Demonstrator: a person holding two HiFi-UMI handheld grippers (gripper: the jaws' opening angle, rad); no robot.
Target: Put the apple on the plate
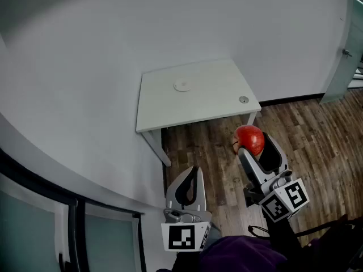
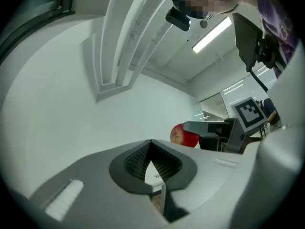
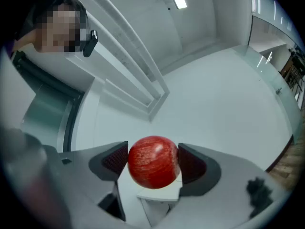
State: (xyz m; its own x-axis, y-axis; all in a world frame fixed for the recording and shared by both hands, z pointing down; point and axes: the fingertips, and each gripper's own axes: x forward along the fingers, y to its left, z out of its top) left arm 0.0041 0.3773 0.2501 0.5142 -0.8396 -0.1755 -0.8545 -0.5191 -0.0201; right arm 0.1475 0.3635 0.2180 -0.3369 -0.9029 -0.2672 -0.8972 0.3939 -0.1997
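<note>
A red apple (image 1: 250,137) hangs in the air above the wooden floor, in front of the table's right front corner. My right gripper (image 1: 253,141) is shut on it, and in the right gripper view its dark pads press both sides of the apple (image 3: 153,161). A small white plate (image 1: 182,85) lies near the middle of the white table (image 1: 212,103). My left gripper (image 1: 191,173) is held low to the left of the right one, shut with nothing in it. In the left gripper view its tips (image 2: 150,144) meet, and the apple (image 2: 182,135) shows beyond them.
A round grey grommet (image 1: 243,100) sits in the tabletop near its right edge. The table stands against a white wall (image 1: 85,67). Brown wooden floor (image 1: 317,135) spreads to the right. A glass door (image 1: 346,55) is at the far right, and a dark window frame (image 1: 57,200) at the lower left.
</note>
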